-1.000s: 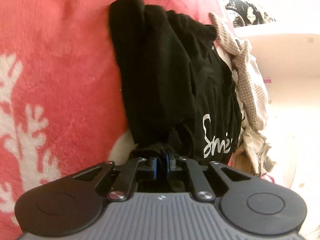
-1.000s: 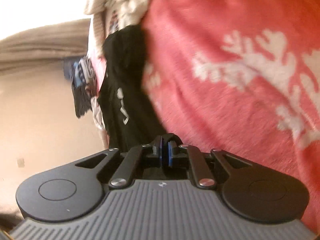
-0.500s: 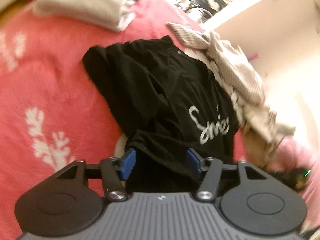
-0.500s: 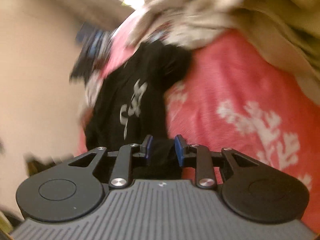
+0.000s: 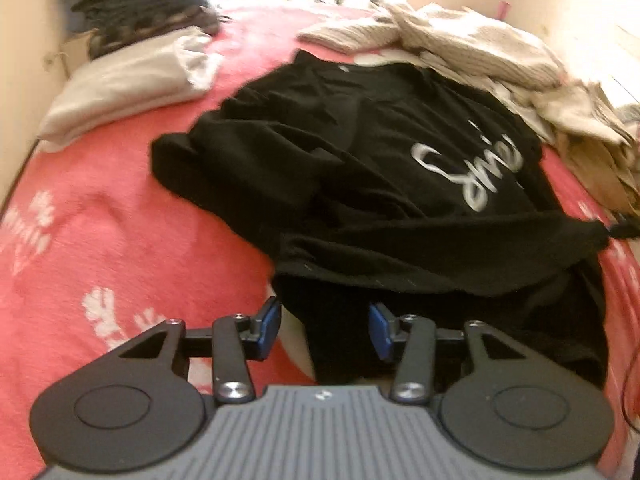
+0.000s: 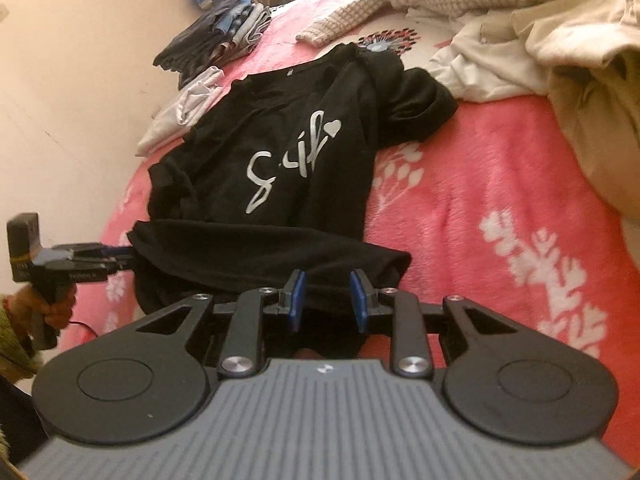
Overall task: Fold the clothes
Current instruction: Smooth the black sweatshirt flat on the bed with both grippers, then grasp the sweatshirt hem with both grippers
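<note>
Left wrist view: the left gripper (image 5: 324, 326) stands with jaws apart over the near hem of the black T-shirt (image 5: 360, 168), gripping nothing. To fold well, take that hem at both corners and keep it level — the bottom is already doubled back and rumpled. The shirt lies print-up on the red blanket (image 5: 100, 220).

Right wrist view: the right gripper (image 6: 327, 298) is likewise parted at the hem. The shirt looks creased, one sleeve bunched toward the beige clothes pile (image 6: 520, 20).
</note>
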### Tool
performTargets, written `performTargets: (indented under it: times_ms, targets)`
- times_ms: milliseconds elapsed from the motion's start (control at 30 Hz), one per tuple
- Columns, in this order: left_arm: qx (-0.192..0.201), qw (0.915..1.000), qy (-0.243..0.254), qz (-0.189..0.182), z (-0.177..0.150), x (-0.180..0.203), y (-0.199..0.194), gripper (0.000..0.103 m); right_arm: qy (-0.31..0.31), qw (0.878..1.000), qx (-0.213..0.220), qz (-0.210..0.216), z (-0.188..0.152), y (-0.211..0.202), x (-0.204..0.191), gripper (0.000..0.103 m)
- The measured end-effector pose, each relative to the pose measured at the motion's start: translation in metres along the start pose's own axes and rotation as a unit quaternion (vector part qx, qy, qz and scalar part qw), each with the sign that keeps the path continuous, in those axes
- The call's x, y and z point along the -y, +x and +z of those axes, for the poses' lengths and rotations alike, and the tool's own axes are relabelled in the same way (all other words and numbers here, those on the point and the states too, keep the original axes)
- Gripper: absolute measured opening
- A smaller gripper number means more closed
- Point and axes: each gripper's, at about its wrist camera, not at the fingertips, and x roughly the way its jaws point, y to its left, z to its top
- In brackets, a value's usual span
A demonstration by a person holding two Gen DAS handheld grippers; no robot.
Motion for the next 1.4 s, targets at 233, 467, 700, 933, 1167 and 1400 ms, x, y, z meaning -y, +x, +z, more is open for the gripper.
performTargets:
  times_ms: [233,467,700,933,1167,1400]
  targets:
    - [0.028,0.9987,-0.042,0.008,0.011,-0.008,0.000,0.036,-0.042,0.998,0.001,-0.049,-0.007,0.007,-0.004,0.024]
    - [0.052,0.9943,-0.093,0.005,0.020,-0.014,-0.002,0.009,-0.124,0.988,-0.003,-0.089,-0.019,0.010,-0.018,0.024]
    - [0.073,0.9832,-0.167,0.006,0.021,-0.030,-0.016,0.005,-0.208,0.976,0.011,-0.064,-0.025,0.004,-0.048,0.024]
    - [0.086,0.9729,-0.214,-0.013,0.020,-0.044,-0.031,0.005,-0.277,0.957,0.025,-0.079,-0.029,0.019,-0.081,0.027]
    - [0.134,0.9648,-0.225,-0.027,0.016,-0.041,-0.049,0.004,-0.384,0.918,0.055,-0.083,-0.037,0.060,-0.135,0.051]
    - [0.175,0.9503,-0.254,-0.040,0.011,-0.057,-0.069,0.004,-0.382,0.898,0.073,-0.206,-0.017,0.089,-0.118,0.047]
